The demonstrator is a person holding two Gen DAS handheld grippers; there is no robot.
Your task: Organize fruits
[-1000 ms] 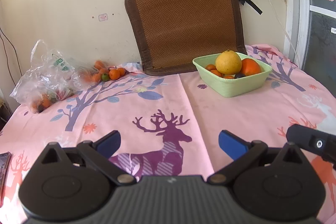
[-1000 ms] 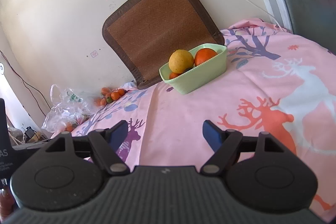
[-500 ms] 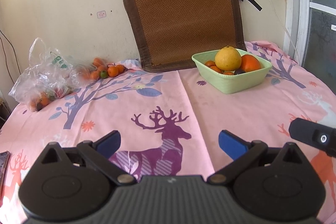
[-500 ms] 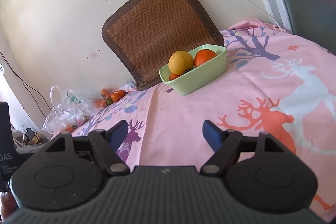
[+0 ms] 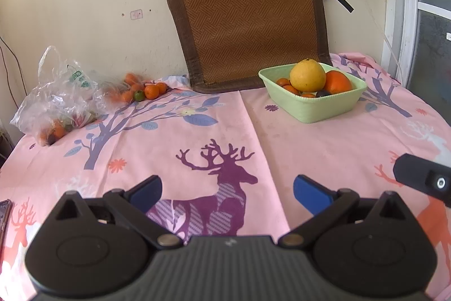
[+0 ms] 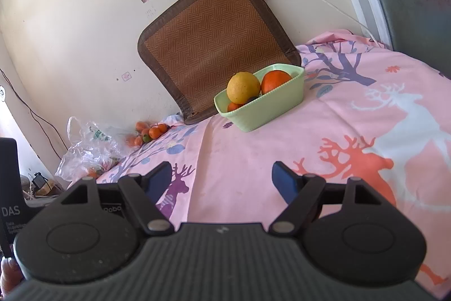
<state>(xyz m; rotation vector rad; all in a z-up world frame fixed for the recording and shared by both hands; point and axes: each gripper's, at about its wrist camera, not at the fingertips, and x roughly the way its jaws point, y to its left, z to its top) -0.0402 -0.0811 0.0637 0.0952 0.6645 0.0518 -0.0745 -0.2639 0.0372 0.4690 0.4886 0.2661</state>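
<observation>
Both grippers (image 5: 227, 189) (image 6: 222, 179) gape empty; only left view shows phone edge (image 5: 4, 213).

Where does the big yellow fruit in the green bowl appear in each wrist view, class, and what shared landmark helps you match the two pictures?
Left wrist view: the yellow fruit sits upper right of centre, in the green bowl.
Right wrist view: the yellow fruit is just above centre, at the bowl's left end.
Shared landmark: the brown woven mat leaning on the wall behind the bowl.
</observation>
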